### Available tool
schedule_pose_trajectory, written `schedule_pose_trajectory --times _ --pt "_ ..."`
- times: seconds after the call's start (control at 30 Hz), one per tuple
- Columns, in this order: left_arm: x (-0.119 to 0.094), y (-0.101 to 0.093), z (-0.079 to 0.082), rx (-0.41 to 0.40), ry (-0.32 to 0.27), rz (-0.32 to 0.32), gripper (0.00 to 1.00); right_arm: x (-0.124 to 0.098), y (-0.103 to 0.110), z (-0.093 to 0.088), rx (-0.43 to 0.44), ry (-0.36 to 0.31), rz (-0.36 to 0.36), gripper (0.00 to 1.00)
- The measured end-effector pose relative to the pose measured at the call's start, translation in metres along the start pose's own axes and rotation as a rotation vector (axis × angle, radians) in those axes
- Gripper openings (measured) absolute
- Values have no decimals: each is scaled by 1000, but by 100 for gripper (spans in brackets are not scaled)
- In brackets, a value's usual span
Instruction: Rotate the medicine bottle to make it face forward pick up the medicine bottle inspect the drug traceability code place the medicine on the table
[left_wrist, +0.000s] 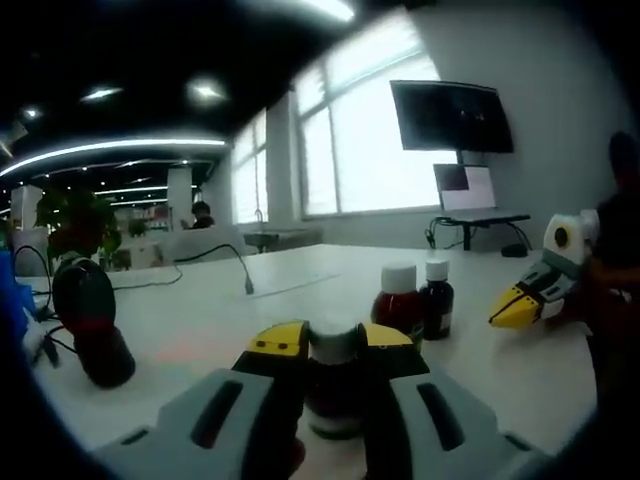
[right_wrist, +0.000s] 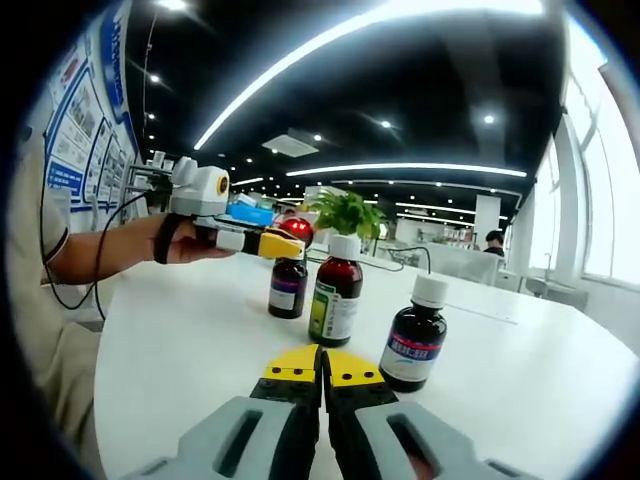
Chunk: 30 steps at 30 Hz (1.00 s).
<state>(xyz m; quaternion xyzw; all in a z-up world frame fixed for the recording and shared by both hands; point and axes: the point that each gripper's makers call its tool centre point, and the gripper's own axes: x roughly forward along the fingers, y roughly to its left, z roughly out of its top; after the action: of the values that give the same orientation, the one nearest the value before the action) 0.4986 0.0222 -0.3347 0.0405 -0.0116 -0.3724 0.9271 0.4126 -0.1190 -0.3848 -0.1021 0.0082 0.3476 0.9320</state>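
Step in hand: rotating or gripping one medicine bottle on the surface.
Left gripper (left_wrist: 335, 345) is clamped around the far-left bottle (right_wrist: 289, 285), which stands on the white surface (right_wrist: 180, 340); right gripper (right_wrist: 322, 367) is clenched and empty. Next move calls for lifting it clear and turning the label to expose the traceability code.

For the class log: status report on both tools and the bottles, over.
Left tool shut on a bottle. Right tool shut, empty. Two bottles beside. Nothing in the way.
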Motion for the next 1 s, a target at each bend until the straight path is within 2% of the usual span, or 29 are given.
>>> schedule_pose_trajectory --times 0.3,0.43,0.57,0.77,1.0 --pt "2 1 -1 -39 3 -58 12 0 -1 -1 -2 3 -1 0" --pt "0 0 -3 -74 -4 -73 12 0 -1 -1 -3 5 -1 0" --pt "0 -1 -2 -75 -3 -81 12 0 -1 -1 -4 5 0 0" --pt "2 2 -2 -78 2 -82 12 0 0 -1 -5 4 -1 0" --pt "-1 4 -1 -113 5 -55 14 0 1 0 -3 3 0 0"
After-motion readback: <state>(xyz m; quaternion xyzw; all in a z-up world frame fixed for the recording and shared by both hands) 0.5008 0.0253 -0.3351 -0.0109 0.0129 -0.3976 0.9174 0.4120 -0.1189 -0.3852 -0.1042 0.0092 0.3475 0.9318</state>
